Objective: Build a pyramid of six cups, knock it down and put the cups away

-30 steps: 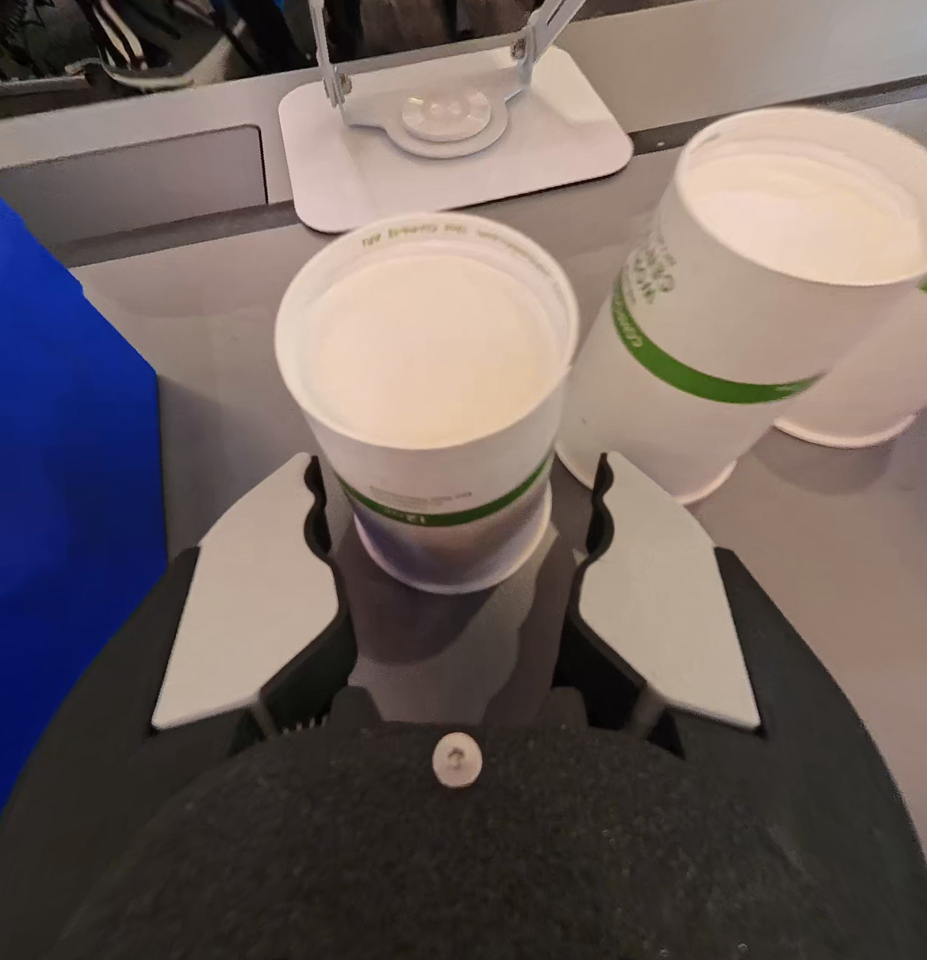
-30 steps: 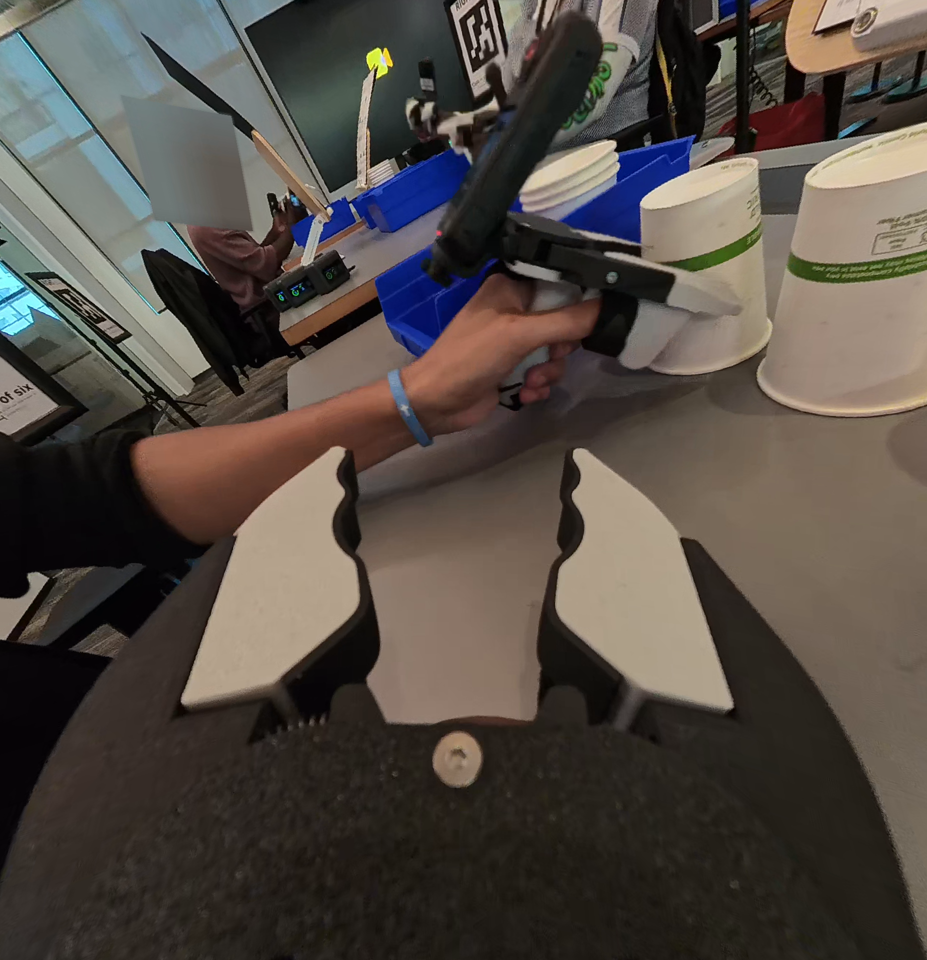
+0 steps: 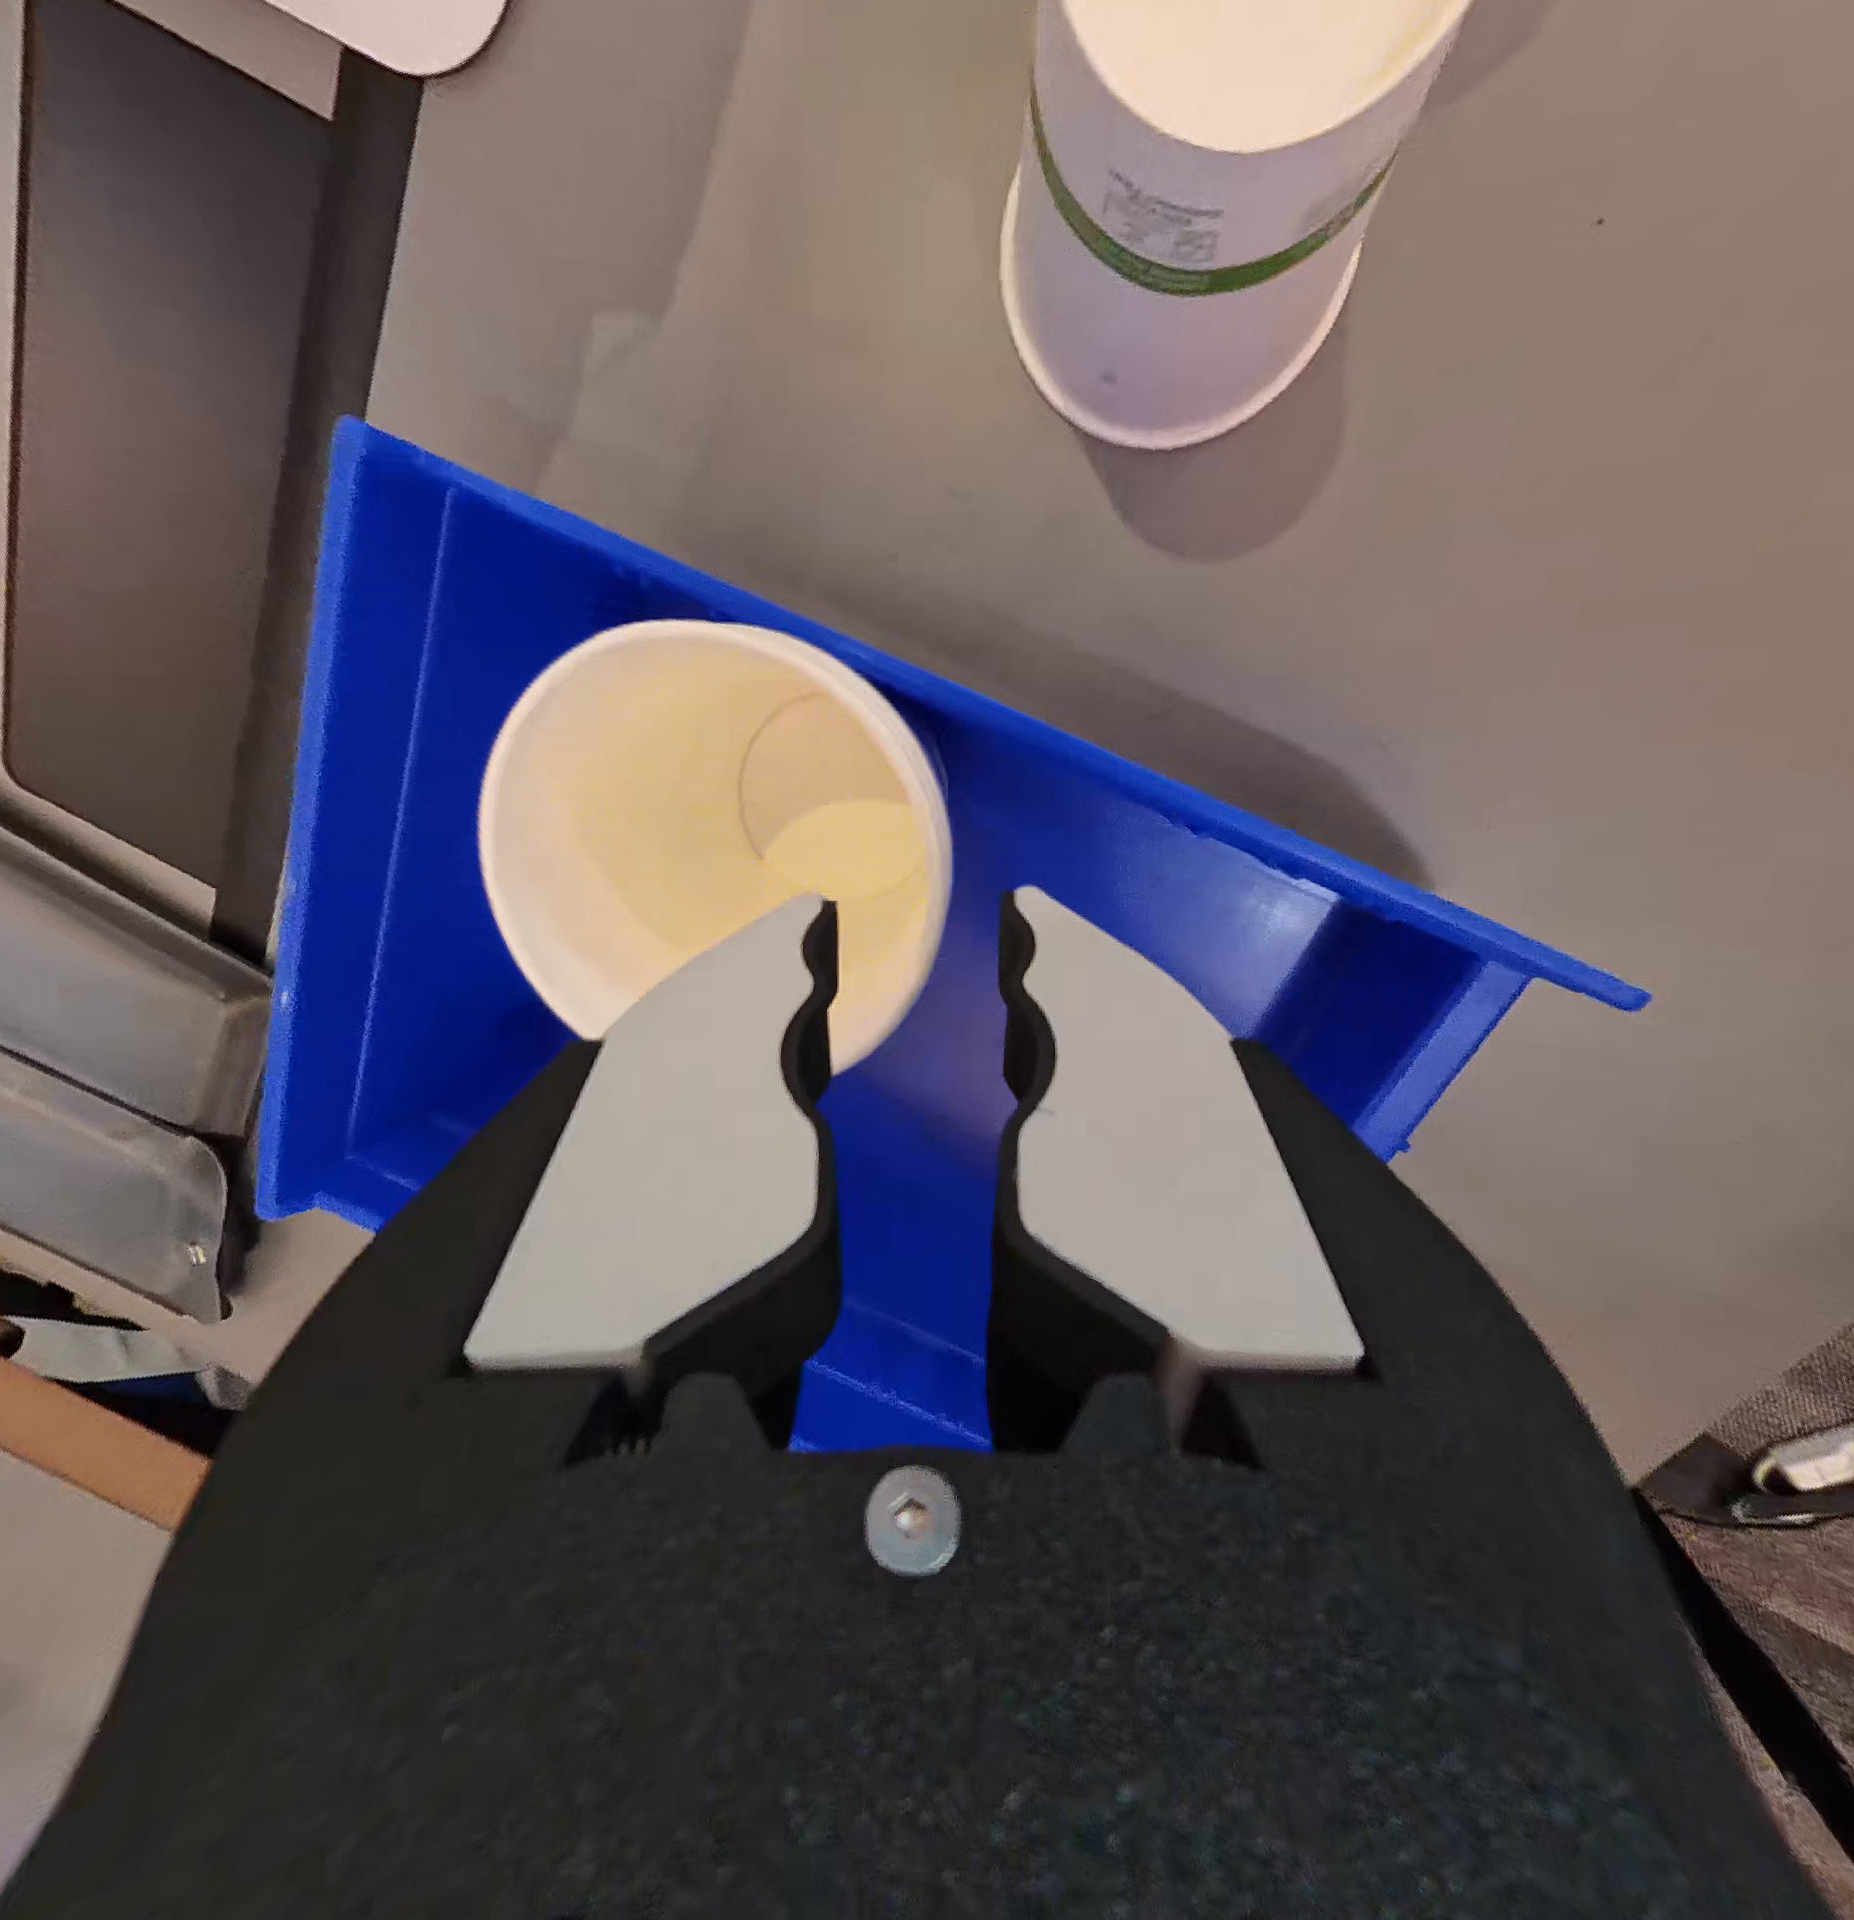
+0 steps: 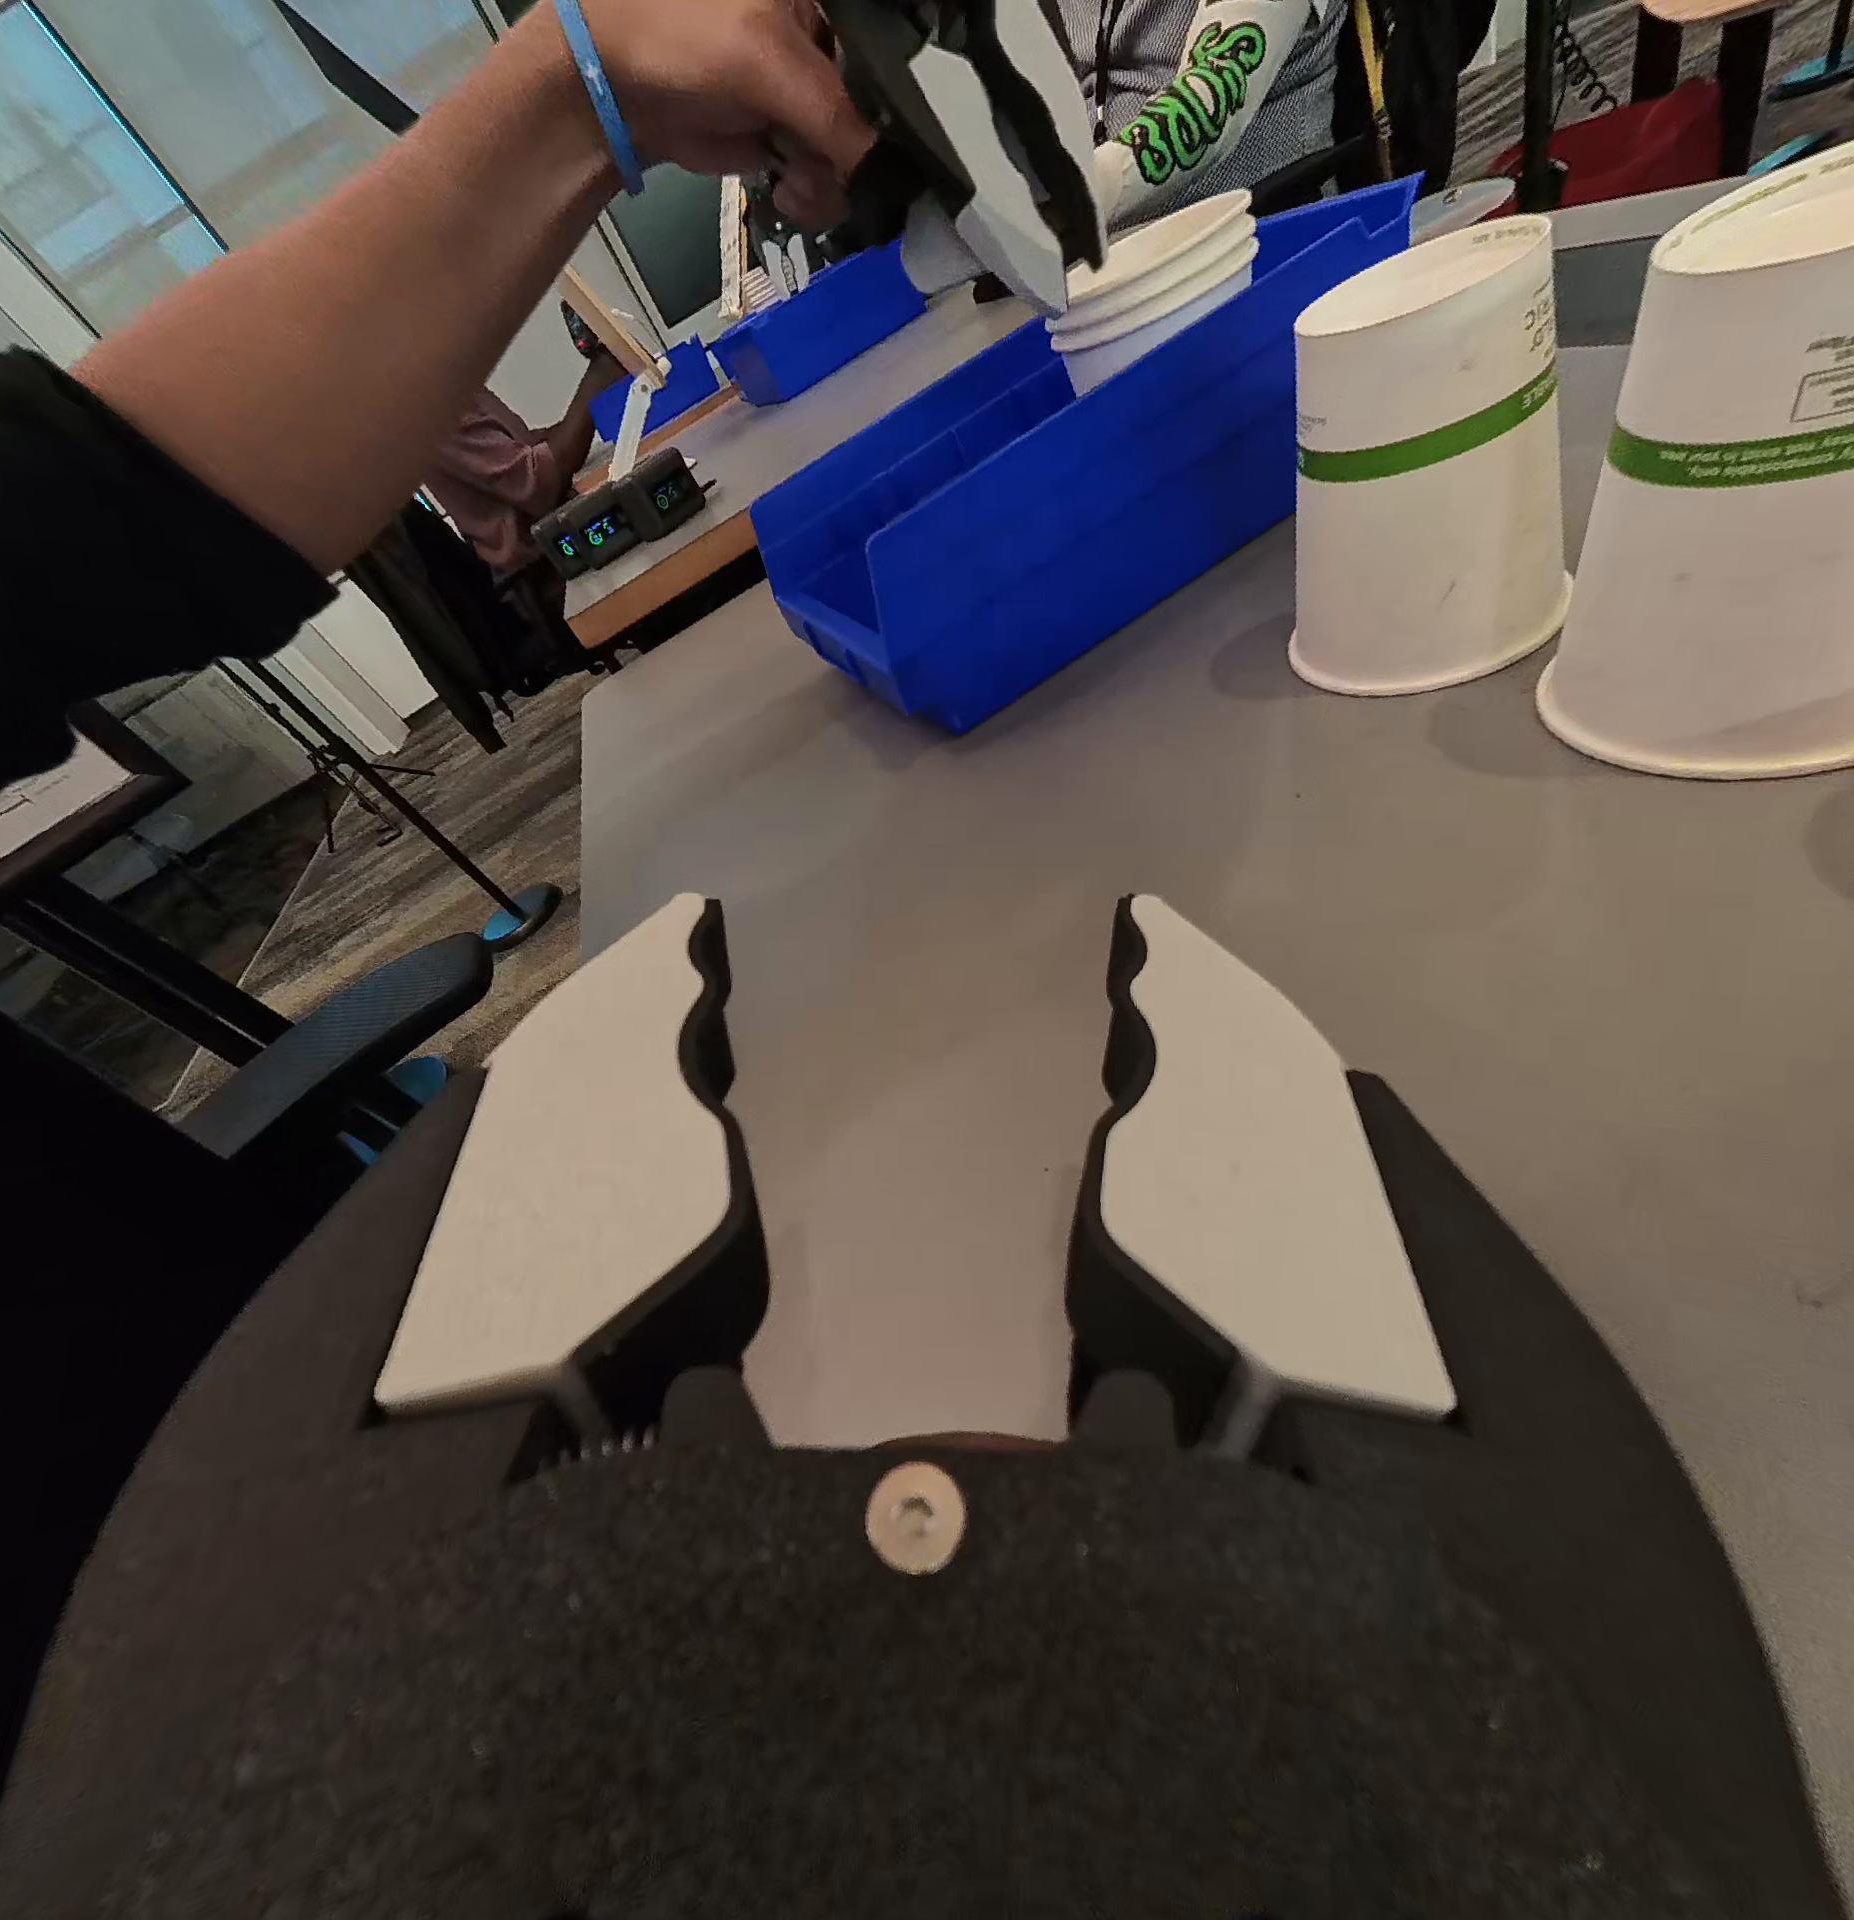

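Left gripper (image 3: 915, 904) is pointing down over the blue bin (image 3: 1162, 821), jaws apart with a modest gap and nothing between them, just blue bin floor showing through. Its left finger (image 3: 694, 1091) overlaps the near rim of the cup stack (image 3: 694, 831) sitting mouth-up in the bin, but whether it actually touches the rim I can't tell. From the right wrist view that same gripper (image 4: 1048, 260) hangs right at the top of the stack (image 4: 1162, 291), which pokes up out of the bin (image 4: 1027, 540) at its far end. Right gripper (image 4: 915, 914) is low over the grey table (image 4: 1006, 831), jaws spread wide, empty, touching nothing. Two more cups are upside down on the table to the right of the bin: one (image 4: 1432, 468) just beside it, and a bigger-looking, nearer one (image 4: 1754, 499) at the right edge.
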A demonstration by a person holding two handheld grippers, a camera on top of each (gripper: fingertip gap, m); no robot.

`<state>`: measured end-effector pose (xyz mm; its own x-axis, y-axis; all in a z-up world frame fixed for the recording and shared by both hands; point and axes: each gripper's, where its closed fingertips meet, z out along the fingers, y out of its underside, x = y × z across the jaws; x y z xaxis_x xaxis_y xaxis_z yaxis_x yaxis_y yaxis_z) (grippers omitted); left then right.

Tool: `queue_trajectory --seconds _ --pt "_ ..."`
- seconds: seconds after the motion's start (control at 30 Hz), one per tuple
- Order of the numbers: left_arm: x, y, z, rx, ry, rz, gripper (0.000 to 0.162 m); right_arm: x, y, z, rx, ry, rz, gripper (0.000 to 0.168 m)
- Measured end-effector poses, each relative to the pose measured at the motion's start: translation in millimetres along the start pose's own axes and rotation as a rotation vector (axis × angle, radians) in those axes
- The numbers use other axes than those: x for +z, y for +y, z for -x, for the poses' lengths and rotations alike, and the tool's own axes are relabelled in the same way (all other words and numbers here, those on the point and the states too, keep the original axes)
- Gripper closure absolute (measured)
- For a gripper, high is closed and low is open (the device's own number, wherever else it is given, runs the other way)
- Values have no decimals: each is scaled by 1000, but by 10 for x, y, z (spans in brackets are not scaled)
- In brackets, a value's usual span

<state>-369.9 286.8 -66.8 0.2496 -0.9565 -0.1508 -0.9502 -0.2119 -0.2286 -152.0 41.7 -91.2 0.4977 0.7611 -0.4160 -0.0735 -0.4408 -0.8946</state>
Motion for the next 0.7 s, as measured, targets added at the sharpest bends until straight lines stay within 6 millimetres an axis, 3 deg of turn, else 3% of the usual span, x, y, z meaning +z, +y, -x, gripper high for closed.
queue_trajectory --seconds 0.17,0.27,0.53,0.7 --pt "37 37 56 -18 25 -11 142 -7 -17 -6 2 -1 -6 100" --pt "44 22 14 -23 65 -25 158 -2 -13 -6 10 -6 -6 100" --pt "51 -33 -3 -8 65 -24 159 -3 -12 8 10 -9 -4 100" --pt "-118 -133 97 -37 38 -84 159 -9 -15 0 16 -9 -5 100"
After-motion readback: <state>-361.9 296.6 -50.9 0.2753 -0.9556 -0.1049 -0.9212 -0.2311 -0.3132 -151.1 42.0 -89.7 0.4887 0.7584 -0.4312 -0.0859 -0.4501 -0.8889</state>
